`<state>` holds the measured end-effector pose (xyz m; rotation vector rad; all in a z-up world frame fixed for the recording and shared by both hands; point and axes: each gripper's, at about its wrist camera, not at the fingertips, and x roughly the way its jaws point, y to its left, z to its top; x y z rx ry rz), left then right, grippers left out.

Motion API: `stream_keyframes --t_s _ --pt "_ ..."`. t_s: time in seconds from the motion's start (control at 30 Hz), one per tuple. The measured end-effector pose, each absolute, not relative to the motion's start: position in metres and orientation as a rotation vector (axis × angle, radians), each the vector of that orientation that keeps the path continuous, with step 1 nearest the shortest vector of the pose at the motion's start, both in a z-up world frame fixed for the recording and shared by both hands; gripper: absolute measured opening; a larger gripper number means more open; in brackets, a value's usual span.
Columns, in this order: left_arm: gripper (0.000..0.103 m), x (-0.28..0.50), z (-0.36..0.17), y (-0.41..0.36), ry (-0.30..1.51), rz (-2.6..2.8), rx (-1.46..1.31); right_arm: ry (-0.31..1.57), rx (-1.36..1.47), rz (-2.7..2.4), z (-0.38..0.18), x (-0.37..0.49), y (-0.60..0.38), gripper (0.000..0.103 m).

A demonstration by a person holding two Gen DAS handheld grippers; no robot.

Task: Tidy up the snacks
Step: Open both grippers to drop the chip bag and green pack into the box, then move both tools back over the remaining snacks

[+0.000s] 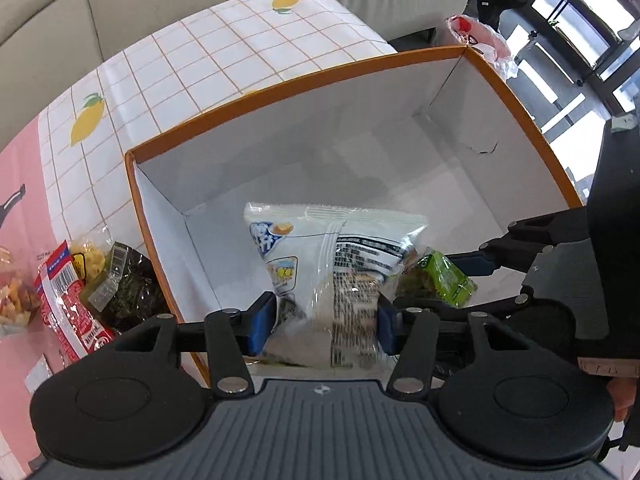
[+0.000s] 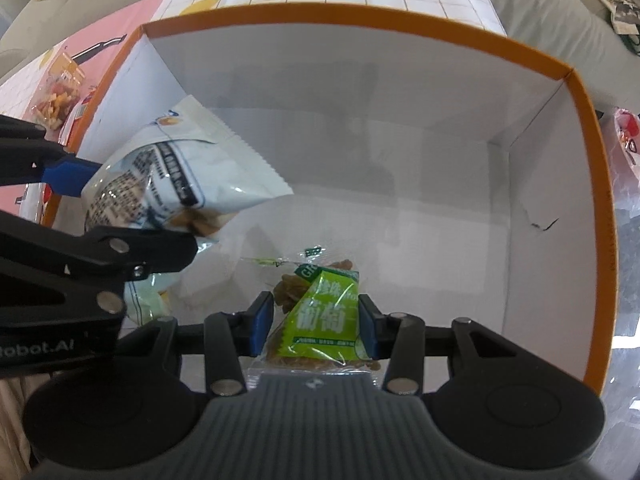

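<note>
Orange-rimmed white cardboard box (image 1: 516,92): I have both hands inside.
Left hand-held gripper (image 1: 322,322): part open, pale blue-white plastic snack bag (image 1: 336,256) between pads.
Right hand-held gripper (image 2: 316,326): clamps green raisin packet (image 2: 328,312).
Counter (image 1: 224,48): red packet (image 1: 68,304), dark packet (image 1: 128,284) left of box.

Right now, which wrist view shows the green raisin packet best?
Right wrist view. The green raisin packet sits centred between the right gripper pads, label facing the camera, inside the orange-rimmed box. In the left wrist view the packet shows only partly, behind the white snack bag.
</note>
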<state>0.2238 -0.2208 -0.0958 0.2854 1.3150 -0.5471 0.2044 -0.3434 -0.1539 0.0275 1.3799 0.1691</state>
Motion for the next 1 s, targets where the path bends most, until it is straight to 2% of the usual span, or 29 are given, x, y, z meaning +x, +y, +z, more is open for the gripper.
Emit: stream_keyframes --t_s 0.07,0.2,0.33,0.47,0.7,1.0 --pt "0.077 0.224 -0.095 -0.219 1.309 -0.537 0.284 1.386 0.032 0.166 -0.154 0.205 -0.342 0.044" --pt "0.083 0.225 -0.093 -0.217 1.303 -0.514 0.288 1.402 0.048 0.158 -0.159 0.207 -0.343 0.045" --pt "0.084 0.225 -0.088 -0.212 1.304 -0.516 0.256 1.405 0.035 0.148 -0.159 0.209 -0.343 0.054" --pt "0.084 0.218 -0.073 -0.207 1.268 -0.523 0.245 1.397 0.019 0.132 -0.148 0.208 -0.341 0.068" --pt "0.083 0.198 -0.042 -0.194 1.177 -0.532 0.241 1.362 -0.03 0.065 -0.121 0.194 -0.333 0.068" --pt "0.083 0.159 0.01 -0.143 0.971 -0.468 0.137 1.09 0.061 -0.048 -0.061 0.156 -0.322 0.07"
